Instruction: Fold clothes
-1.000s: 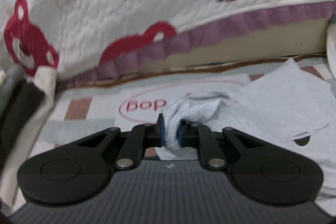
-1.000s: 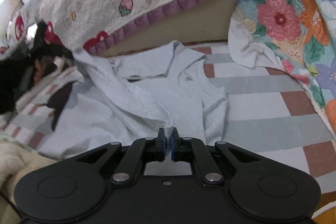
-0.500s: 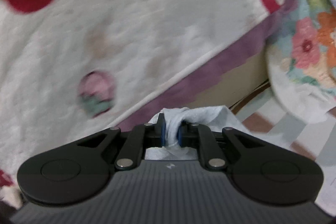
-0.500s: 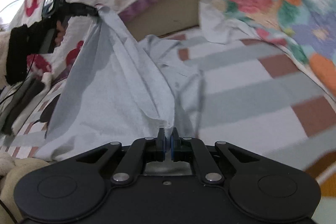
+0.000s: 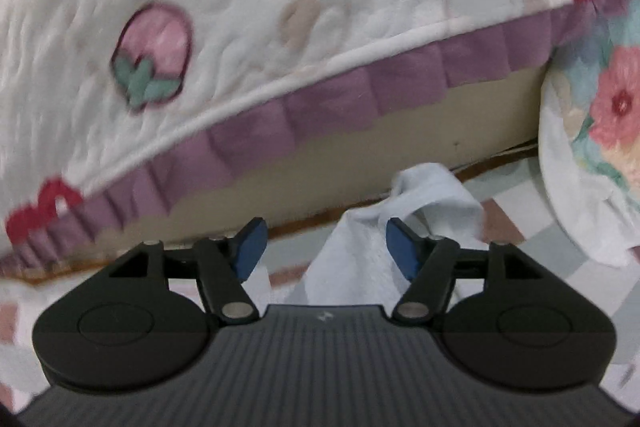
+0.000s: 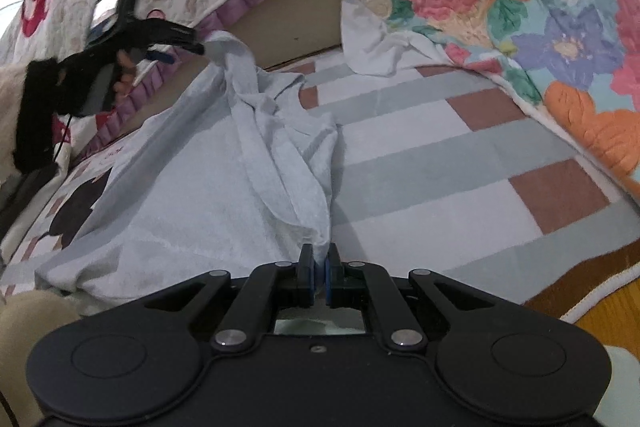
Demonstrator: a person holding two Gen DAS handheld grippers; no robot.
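On the checked mat below the strawberry quilt lies the pale blue shirt, one corner clamped in the right gripper, another bunched between the opening jaws of the left gripper.

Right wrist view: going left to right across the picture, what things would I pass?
The other handheld gripper, the left gripper, jaws opening beside the cloth → the pale blue garment, its near edge pinched in the right gripper → the checked mat → the flowered quilt.
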